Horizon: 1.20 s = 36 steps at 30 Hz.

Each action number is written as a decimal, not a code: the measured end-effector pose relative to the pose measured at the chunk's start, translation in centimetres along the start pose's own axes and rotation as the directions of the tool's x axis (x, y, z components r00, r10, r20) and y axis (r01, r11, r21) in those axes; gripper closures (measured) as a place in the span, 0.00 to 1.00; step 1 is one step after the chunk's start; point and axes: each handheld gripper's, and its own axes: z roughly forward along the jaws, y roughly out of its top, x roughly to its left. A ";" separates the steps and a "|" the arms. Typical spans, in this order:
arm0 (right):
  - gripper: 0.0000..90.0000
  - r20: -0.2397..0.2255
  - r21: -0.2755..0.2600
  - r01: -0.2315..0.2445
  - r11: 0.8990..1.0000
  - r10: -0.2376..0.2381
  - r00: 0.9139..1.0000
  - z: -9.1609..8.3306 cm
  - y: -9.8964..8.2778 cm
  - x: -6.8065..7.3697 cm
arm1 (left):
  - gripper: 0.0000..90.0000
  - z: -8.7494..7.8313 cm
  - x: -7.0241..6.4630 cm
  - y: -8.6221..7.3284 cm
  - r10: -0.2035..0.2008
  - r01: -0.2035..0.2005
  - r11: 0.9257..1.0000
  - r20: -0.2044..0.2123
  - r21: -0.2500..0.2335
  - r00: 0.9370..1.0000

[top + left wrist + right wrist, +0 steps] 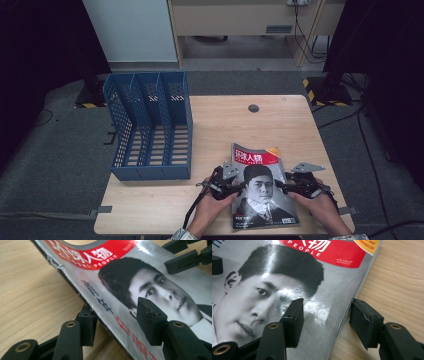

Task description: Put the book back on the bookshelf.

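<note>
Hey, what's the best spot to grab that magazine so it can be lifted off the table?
Probably the magazine's two long edges, one gripper from each side. It lies flat on the table, so each needs one jaw under an edge, one on the cover. The left gripper and right gripper already straddle those edges.

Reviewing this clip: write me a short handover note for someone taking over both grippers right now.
Left gripper: jaws straddle the magazine's left edge, one under, one over the cover; not clamped yet.
Right gripper: jaws straddle the right edge; a gap shows, so no grip.
Magazine: on the table near the front edge, cover up, its left edge raised slightly off the wood.
File rack: blue, three slots, at the table's left side; nothing visible in them.
Done: both grippers placed at the edges.
Left: probably clamp, lift and move the magazine, perhaps to the rack.
</note>
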 end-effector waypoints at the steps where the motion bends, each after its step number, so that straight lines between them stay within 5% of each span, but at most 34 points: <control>1: 0.49 0.000 0.000 0.000 1.000 0.000 1.000 0.0 0.0 0.0 | 0.55 0.0 0.0 0.0 0.000 0.000 1.000 0.000 0.000 1.000; 17: 0.44 -0.013 -0.007 0.012 1.000 -0.012 1.000 0.1 -0.1 0.2 | 0.31 1.7 1.7 2.8 0.023 -0.024 1.000 0.090 0.006 0.996; 22: 0.41 -0.018 -0.002 0.025 1.000 -0.025 1.000 0.2 -0.1 0.3 | 0.31 2.3 2.2 3.3 0.039 -0.041 0.999 0.129 0.017 0.991; 30: 0.39 -0.017 -0.010 0.028 1.000 -0.028 0.999 0.3 -0.1 0.3 | 0.31 2.7 2.1 4.5 0.065 -0.069 0.997 0.135 0.025 0.989; 36: 0.39 -0.025 -0.007 0.030 1.000 -0.030 0.999 0.3 0.0 0.3 | 0.31 3.1 2.6 4.8 0.032 -0.036 0.999 0.161 0.018 0.986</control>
